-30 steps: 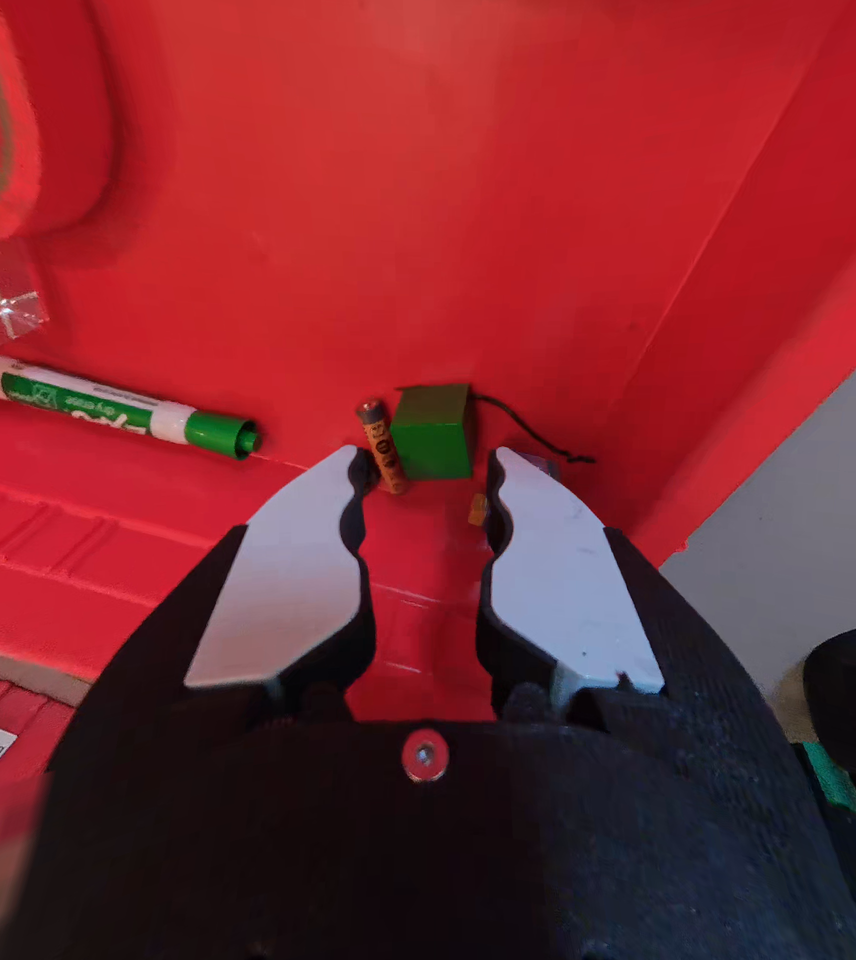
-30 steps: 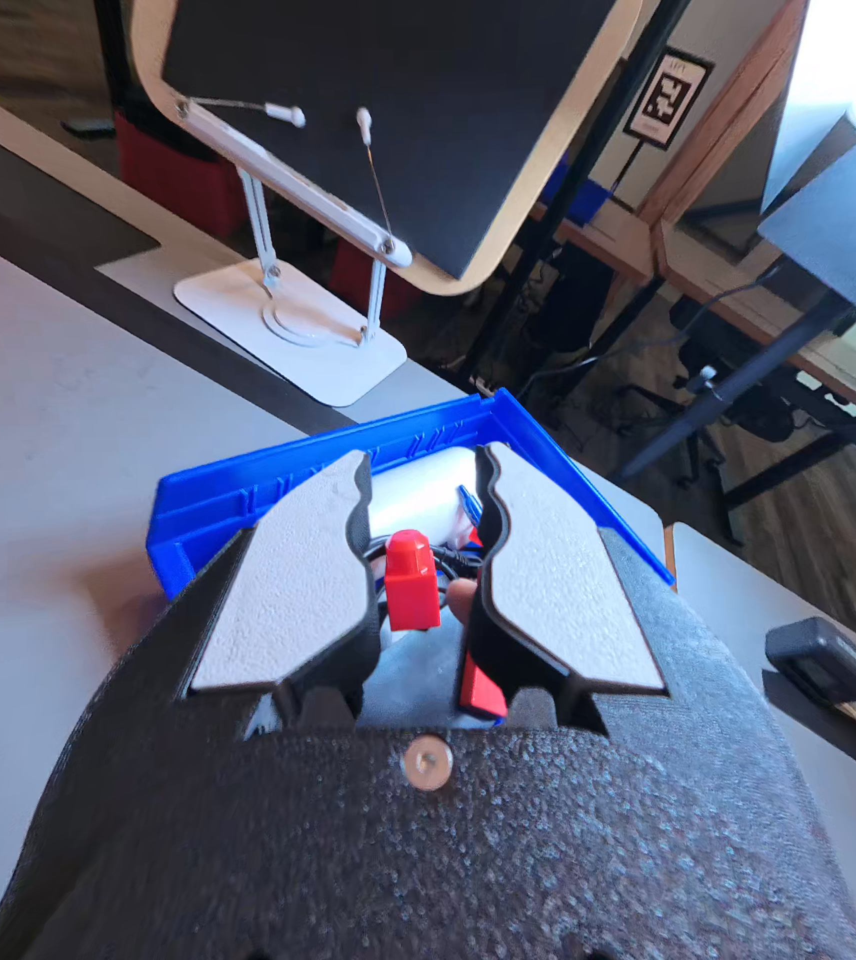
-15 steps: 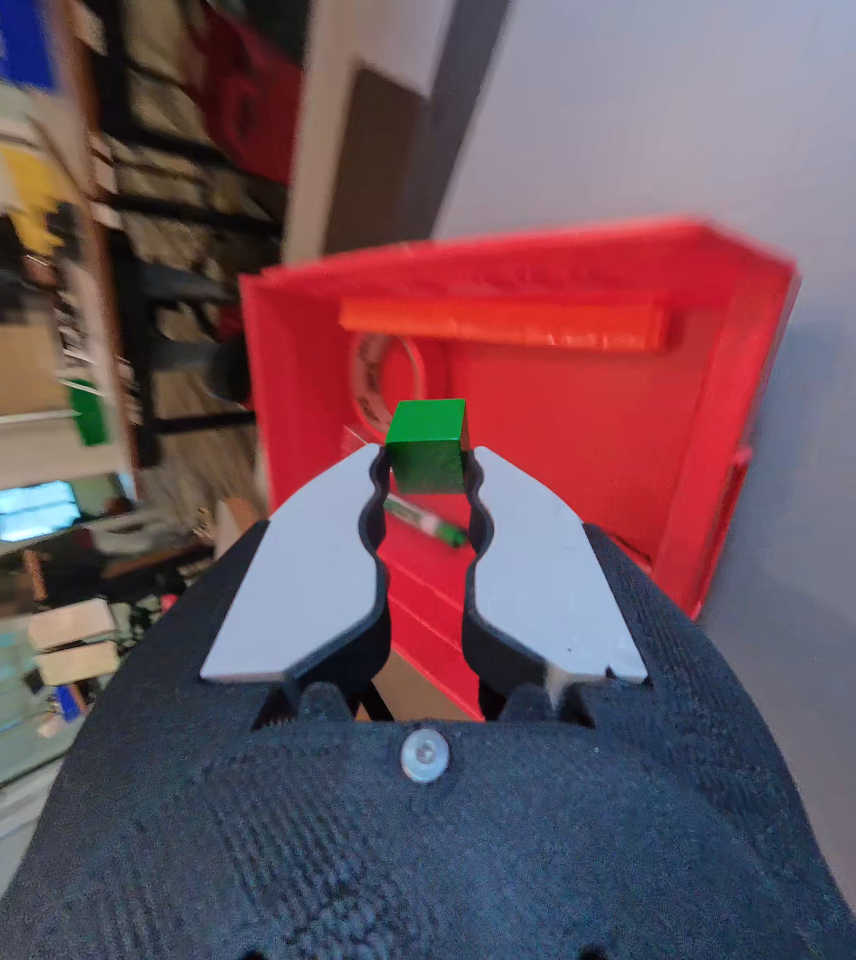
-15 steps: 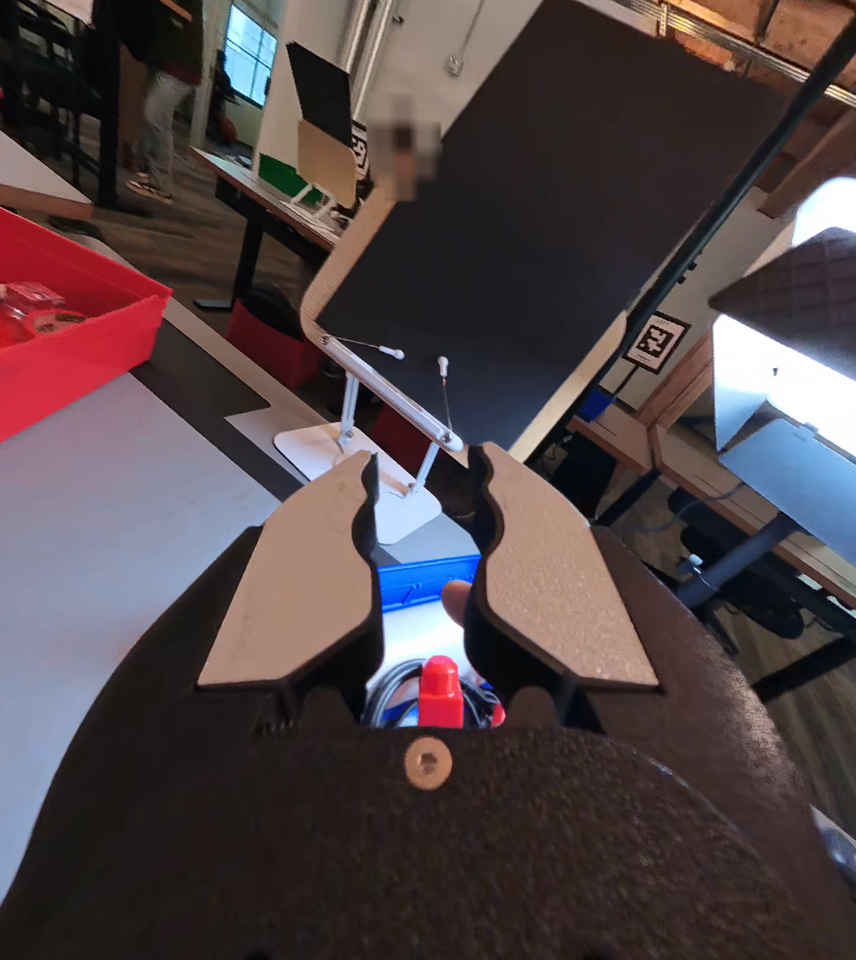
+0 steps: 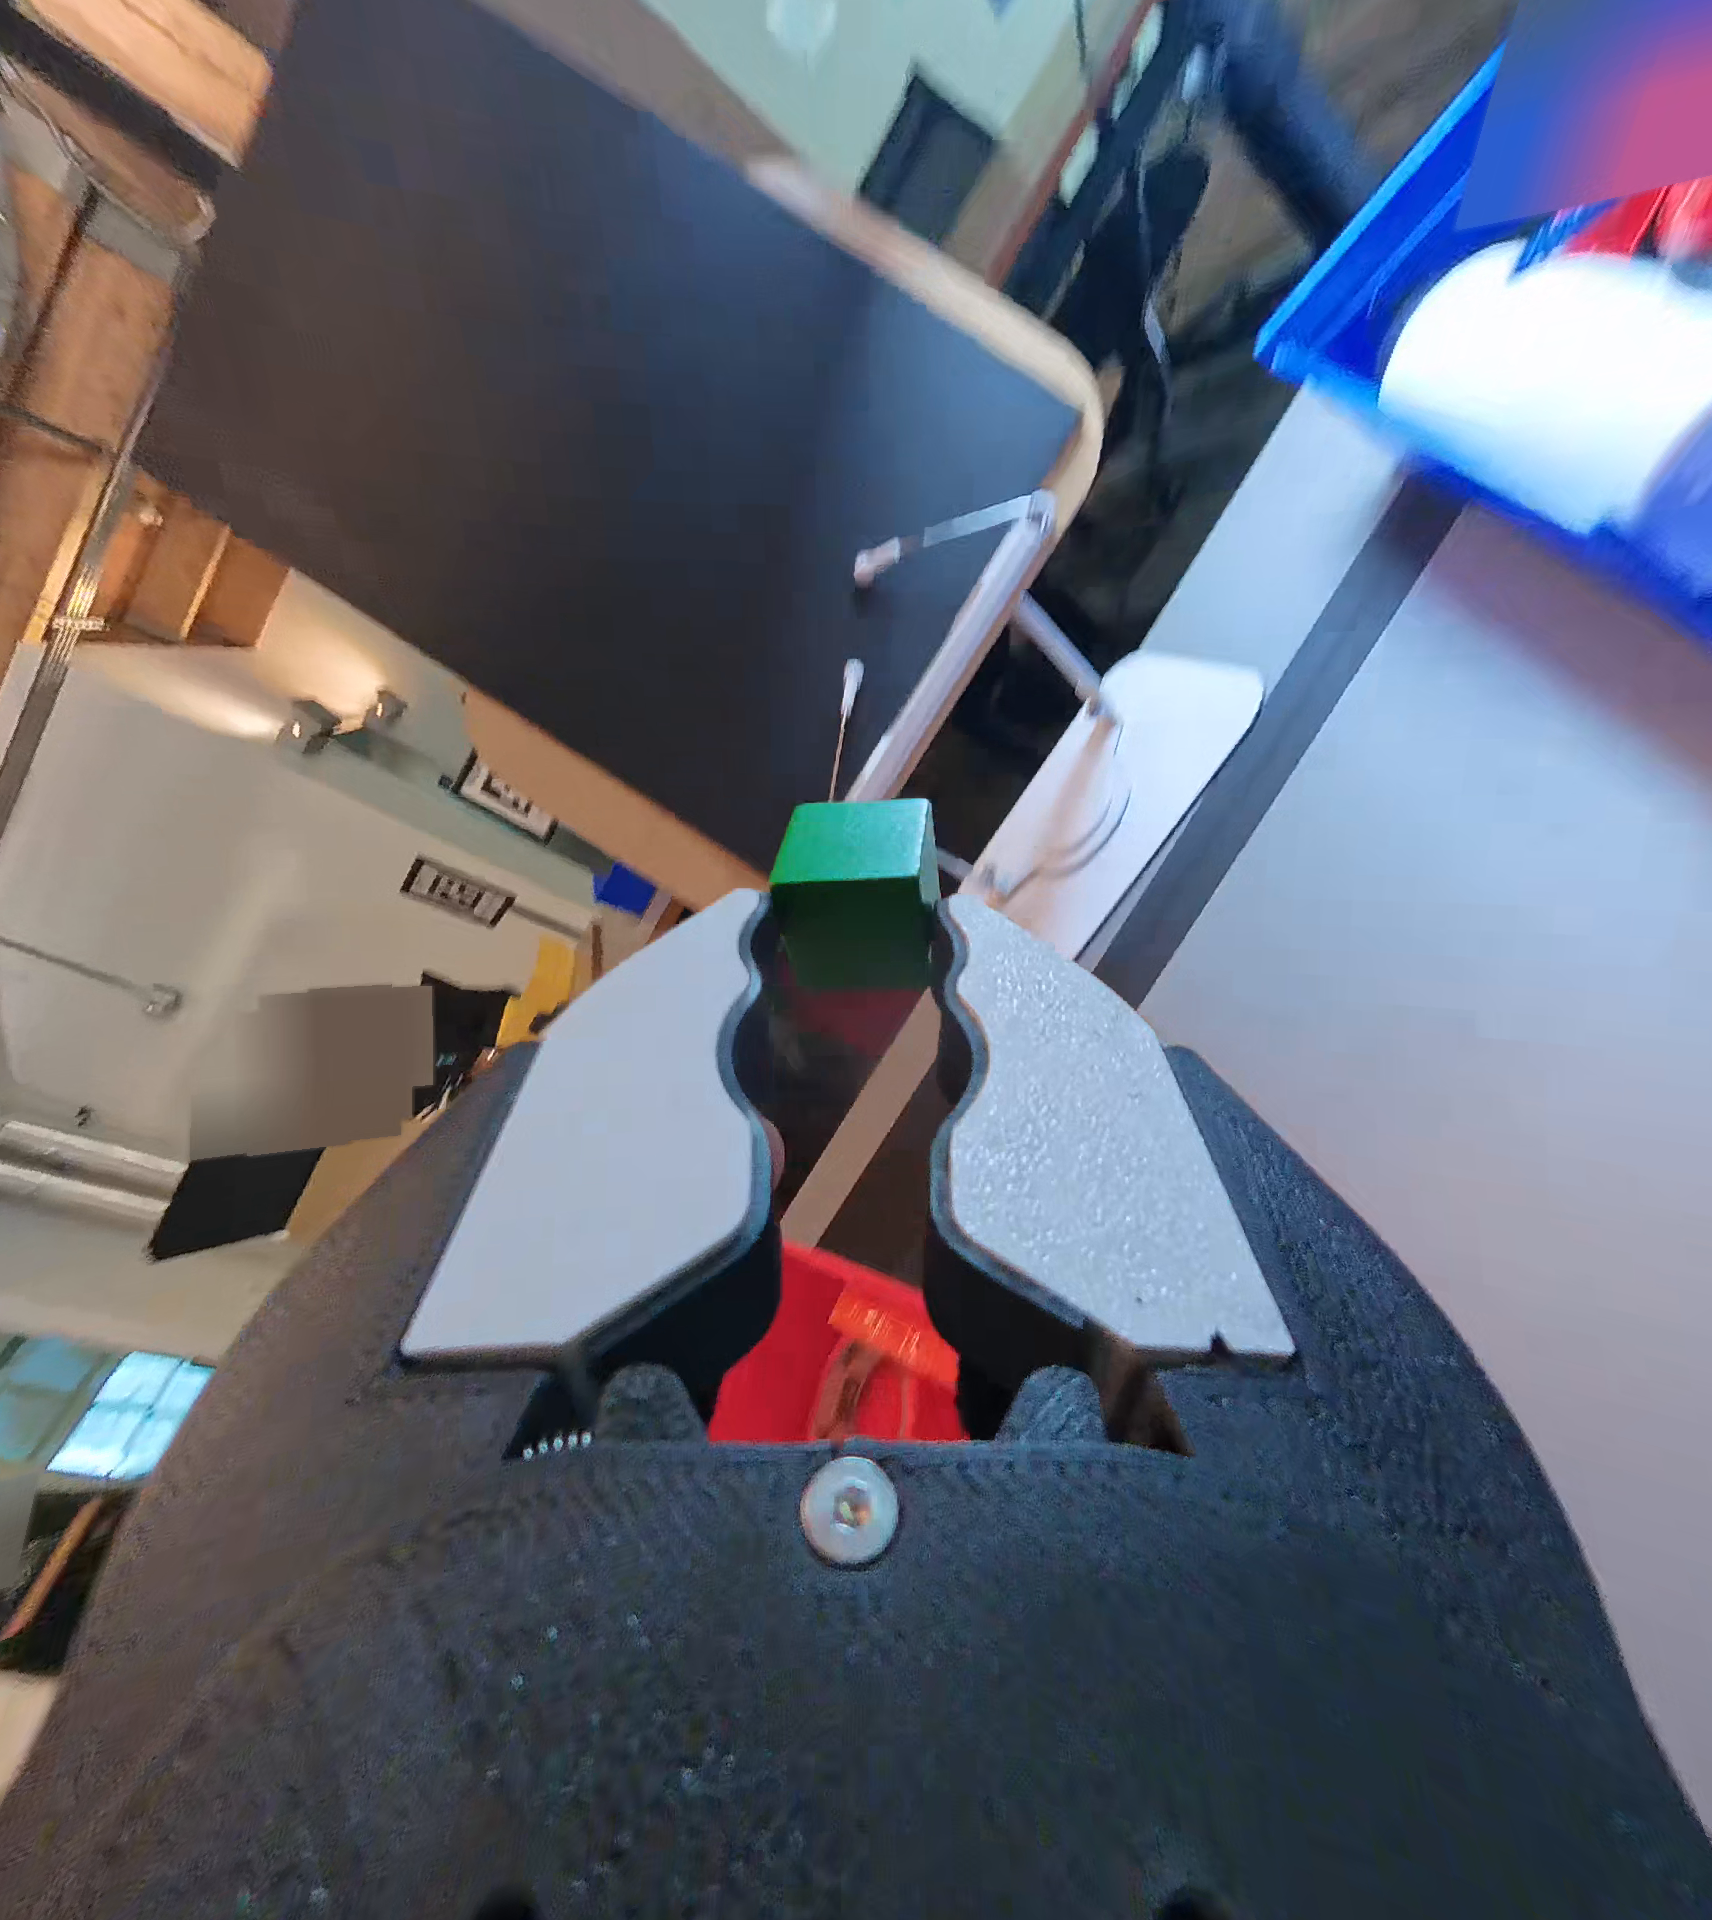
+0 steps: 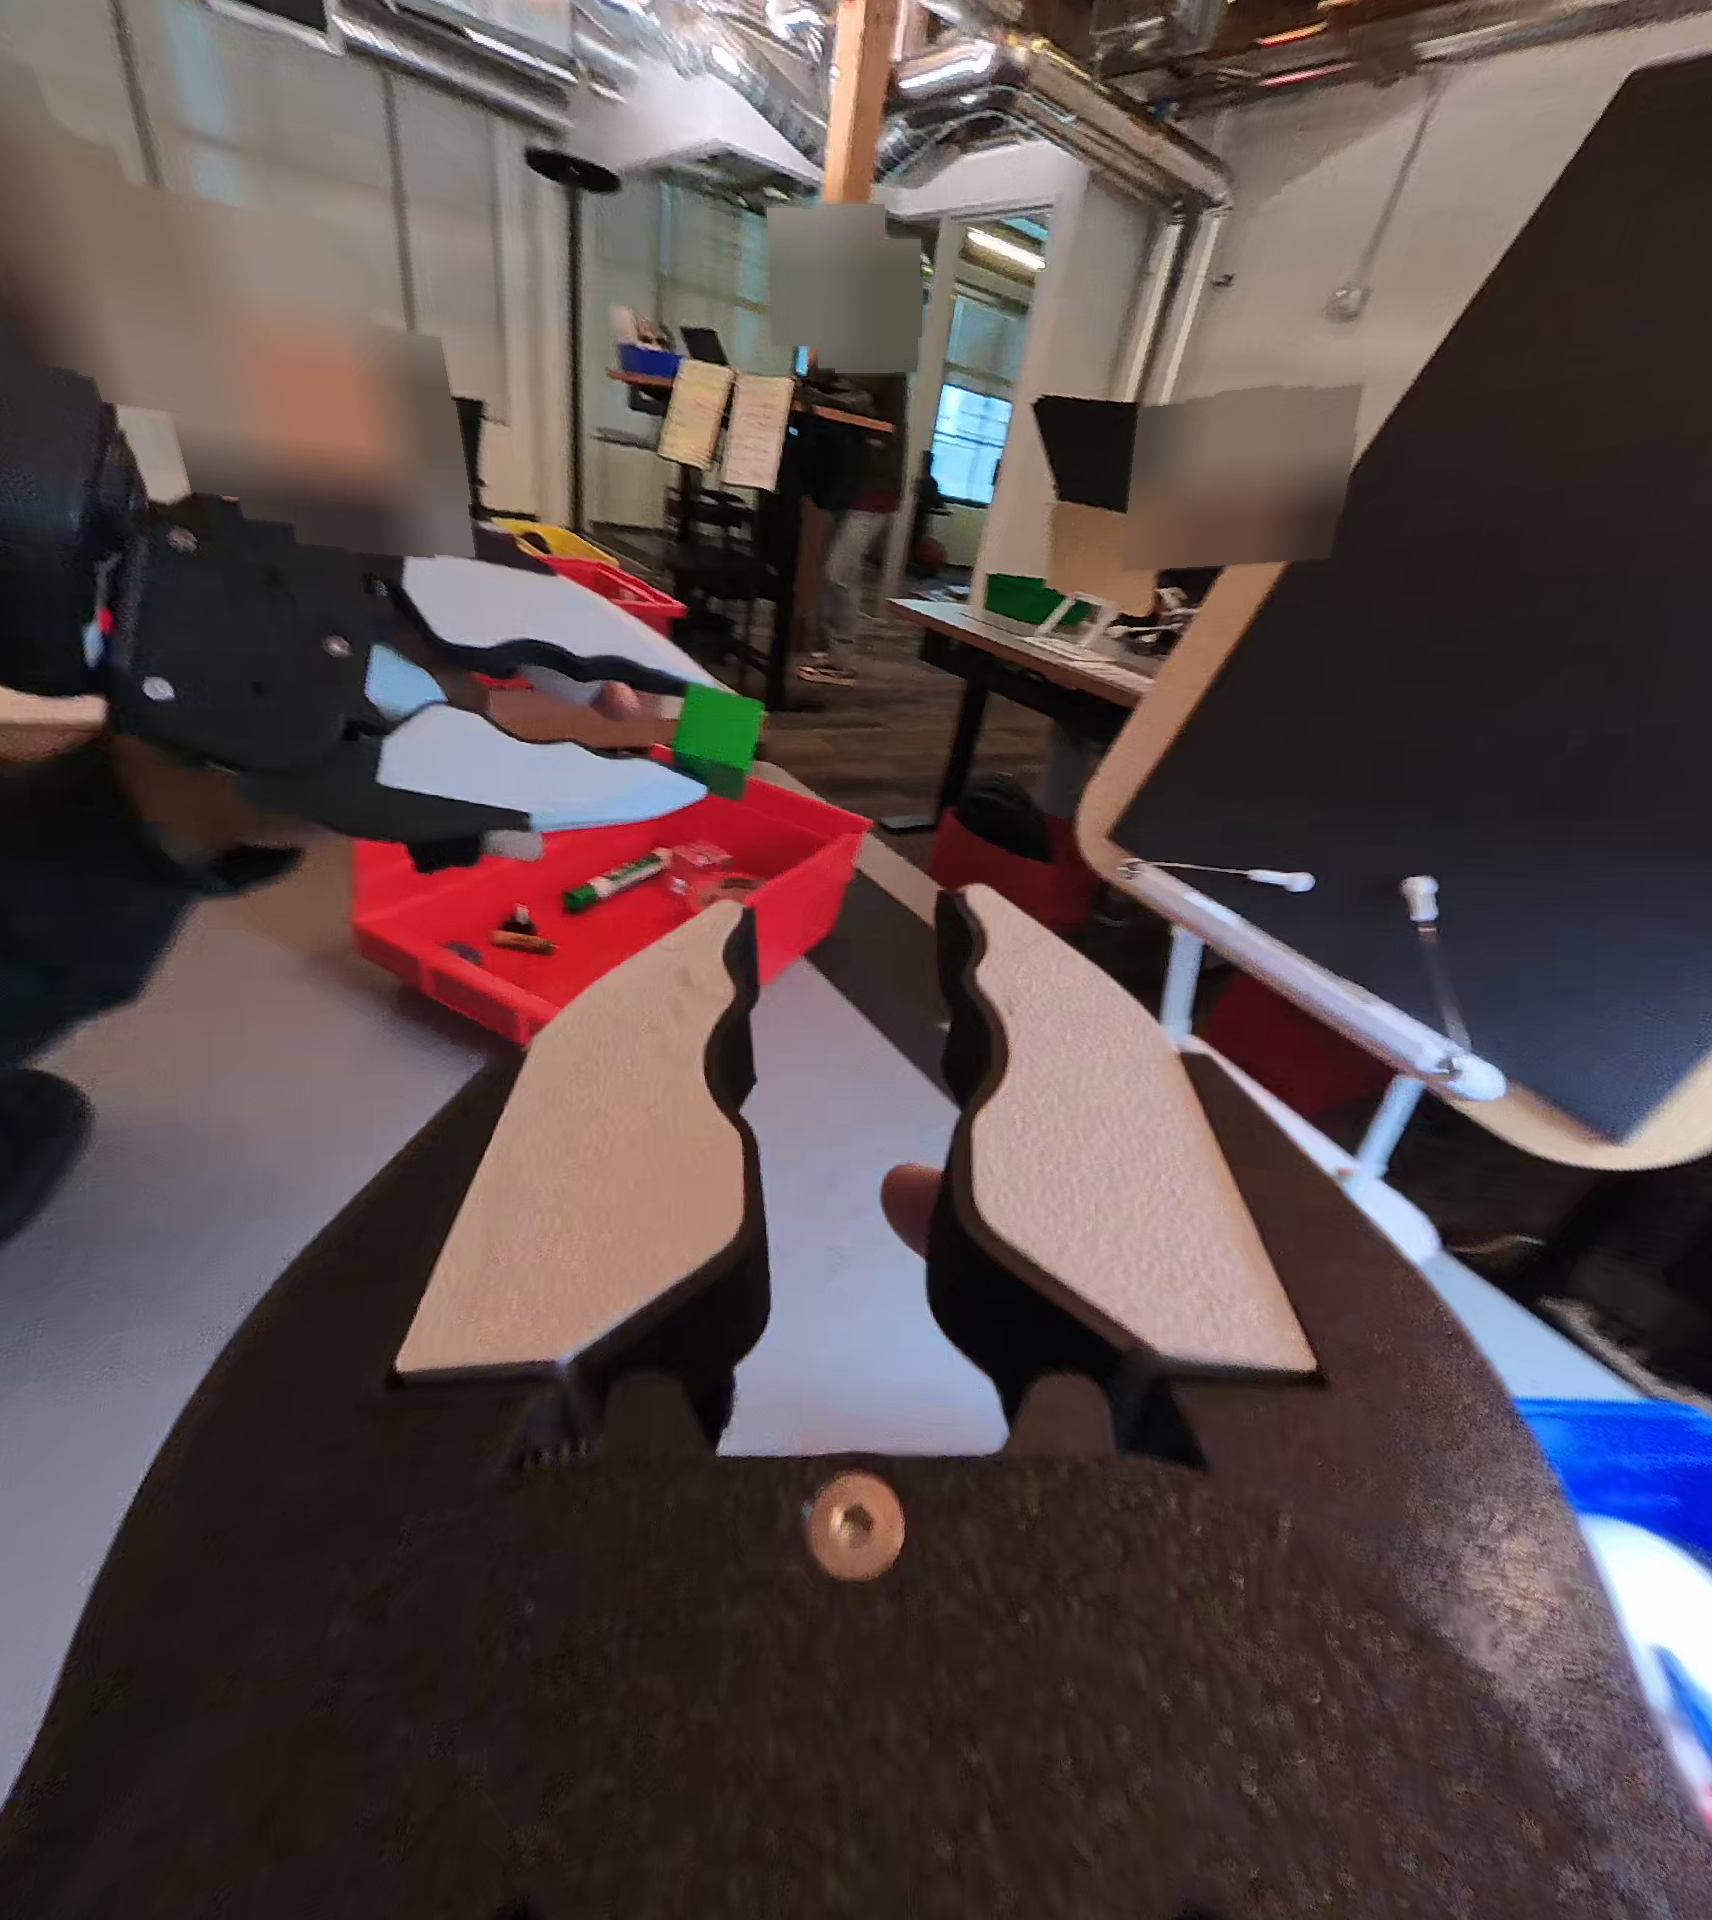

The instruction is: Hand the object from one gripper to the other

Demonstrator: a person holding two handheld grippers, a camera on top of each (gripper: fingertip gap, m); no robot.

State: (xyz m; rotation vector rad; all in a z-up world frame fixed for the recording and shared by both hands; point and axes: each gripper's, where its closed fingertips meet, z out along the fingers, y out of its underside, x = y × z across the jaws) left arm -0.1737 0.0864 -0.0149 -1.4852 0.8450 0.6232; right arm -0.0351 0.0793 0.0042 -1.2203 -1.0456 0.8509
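Your left tool [image 5: 852,914] clamps the green cube [image 5: 857,896] at its fingertips, held in the air above the red bin [image 6: 623,935]. Your right tool [image 6: 844,935] waits well apart, fingers spread and empty, over the worktop [image 6: 208,1195].

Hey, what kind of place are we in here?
Probably a shared lab or workshop: exposed silver ceiling ducts, rows of standing desks, and red plastic parts bins on a grey table.
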